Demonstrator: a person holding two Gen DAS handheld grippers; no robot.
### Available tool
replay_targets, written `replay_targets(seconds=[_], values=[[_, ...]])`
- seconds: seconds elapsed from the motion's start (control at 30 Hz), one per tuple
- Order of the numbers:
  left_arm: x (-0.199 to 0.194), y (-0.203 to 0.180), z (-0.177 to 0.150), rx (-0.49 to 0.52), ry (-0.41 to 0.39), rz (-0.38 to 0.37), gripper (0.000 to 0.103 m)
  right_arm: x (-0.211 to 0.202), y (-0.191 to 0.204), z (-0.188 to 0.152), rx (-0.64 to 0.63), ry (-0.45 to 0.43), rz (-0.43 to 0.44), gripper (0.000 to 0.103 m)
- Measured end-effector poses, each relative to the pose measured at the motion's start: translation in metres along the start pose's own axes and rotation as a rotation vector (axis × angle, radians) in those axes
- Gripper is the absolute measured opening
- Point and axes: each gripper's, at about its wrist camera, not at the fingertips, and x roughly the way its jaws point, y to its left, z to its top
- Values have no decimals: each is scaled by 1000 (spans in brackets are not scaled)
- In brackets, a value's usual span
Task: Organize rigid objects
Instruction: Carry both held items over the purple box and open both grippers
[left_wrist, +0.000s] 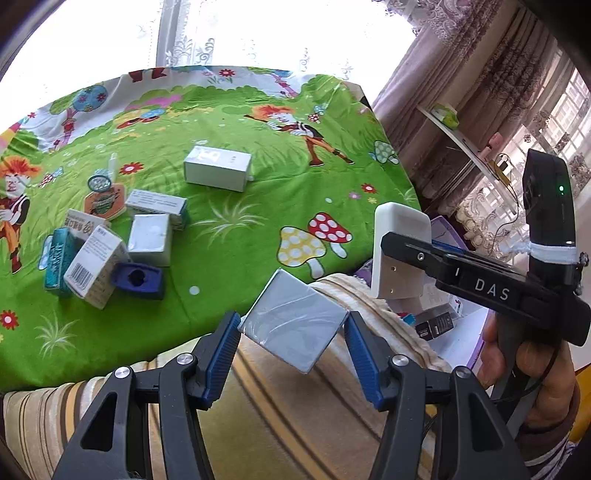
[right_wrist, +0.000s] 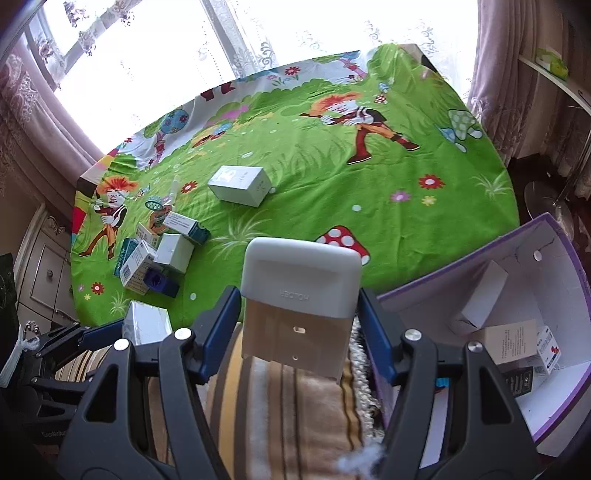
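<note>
Left gripper (left_wrist: 291, 332): my blue pads are clamped on a grey box (left_wrist: 293, 325), held by two opposite corners, so it sits tilted like a diamond between them.
Right gripper (right_wrist: 299, 314): clamped on a white holder (right_wrist: 301, 284), upright, its pads against the two long sides.
Where things are: both loads hang above the striped blanket (right_wrist: 295, 398) at the near edge of the green cloth (left_wrist: 258, 147), clear of it.
Bin: the purple-edged box (right_wrist: 524, 236) stands to my right, just beside the holder, already with a few cartons in it.
Still out: a white carton (left_wrist: 218, 168) alone mid-cloth and a cluster of small boxes (left_wrist: 107, 251) at the left.
Step in hand: I judge I am carrying both pieces to the bin.
Doing it well: lower the holder first into the free near part of the bin; keep pressure on the grey box, as a corner grip may let it swivel; let go only once each piece rests on the floor.
</note>
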Motion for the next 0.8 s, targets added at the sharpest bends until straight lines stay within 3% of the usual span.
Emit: replay_targets(seconds=[0.4, 0.8], values=[[33, -65, 22, 81, 40, -89, 59, -16, -80, -8, 117, 1, -60, 68], [65, -116, 33, 191, 77, -110, 59, -16, -106, -3, 160, -3, -32, 68]])
